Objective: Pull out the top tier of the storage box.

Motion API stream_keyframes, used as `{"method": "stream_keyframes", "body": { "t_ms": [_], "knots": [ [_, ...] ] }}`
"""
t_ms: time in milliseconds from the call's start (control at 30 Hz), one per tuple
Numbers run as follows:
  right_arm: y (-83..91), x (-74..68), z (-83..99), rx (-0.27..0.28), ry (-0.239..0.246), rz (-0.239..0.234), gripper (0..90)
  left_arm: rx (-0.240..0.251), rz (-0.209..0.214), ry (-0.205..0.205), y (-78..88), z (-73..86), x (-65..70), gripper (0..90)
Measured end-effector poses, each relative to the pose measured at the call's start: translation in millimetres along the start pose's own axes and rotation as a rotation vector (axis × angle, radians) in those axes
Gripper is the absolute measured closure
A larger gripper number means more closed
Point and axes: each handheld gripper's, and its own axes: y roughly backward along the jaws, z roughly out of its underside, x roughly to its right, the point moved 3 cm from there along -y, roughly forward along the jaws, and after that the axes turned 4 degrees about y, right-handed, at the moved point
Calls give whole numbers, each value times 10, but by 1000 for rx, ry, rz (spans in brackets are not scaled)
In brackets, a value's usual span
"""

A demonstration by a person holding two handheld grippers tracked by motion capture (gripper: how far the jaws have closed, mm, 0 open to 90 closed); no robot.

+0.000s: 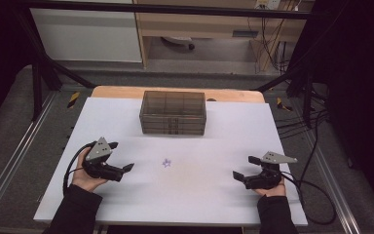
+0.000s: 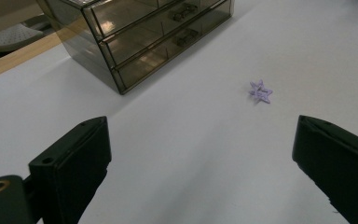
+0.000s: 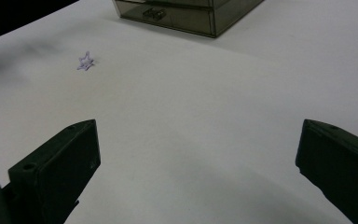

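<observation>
Jaws spread wide on both grippers, nothing between them. From the high view: left gripper (image 1: 119, 157) held at 8 o'clock on the white table (image 1: 224, 204), right gripper (image 1: 246, 166) at 4 o'clock, each gripped from below by a hand in a dark sleeve, cables trailing off toward the near edge. Midway between the two, lying flat on the bare surface, a small purple star (image 1: 166, 163), well apart from both sets of jaws. At 12 o'clock, toward the far edge, a smoky translucent drawer box (image 1: 173, 112), drawers closed. Beyond the white top, a strip of pale wood; around it, a dark metal frame, grey carpet, a light wooden cabinet and a tangle of wires against the far wall. No legible writing or brand marks anywhere.

From the left gripper view: two black jaws rising at 7 and 4 o'clock, far apart, over plain white tabletop. Purple star (image 2: 260, 91) at 1 o'clock, clear of the jaws. Drawer box (image 2: 140, 37) at 11 o'clock, three stacked drawer fronts visible, small dark items dimly seen inside, too blurred to identify.

From the right gripper view: jaws again parted, at 7 and 4 o'clock. Purple star (image 3: 86, 61) at 10 o'clock, drawer box (image 3: 186, 14) at 12 o'clock, dark room edge at upper left.
</observation>
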Motion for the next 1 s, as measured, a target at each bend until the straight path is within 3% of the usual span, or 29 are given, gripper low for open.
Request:
{"method": "stream_keyframes", "body": {
  "t_ms": [500,1000],
  "knots": [
    [2,-2,0,1,-2,2,4,-18,-13,-88,-89,-169,51,47],
    [-3,-2,2,-1,2,0,4,-43,-38,-144,-184,-233,74,52]
  ]
}}
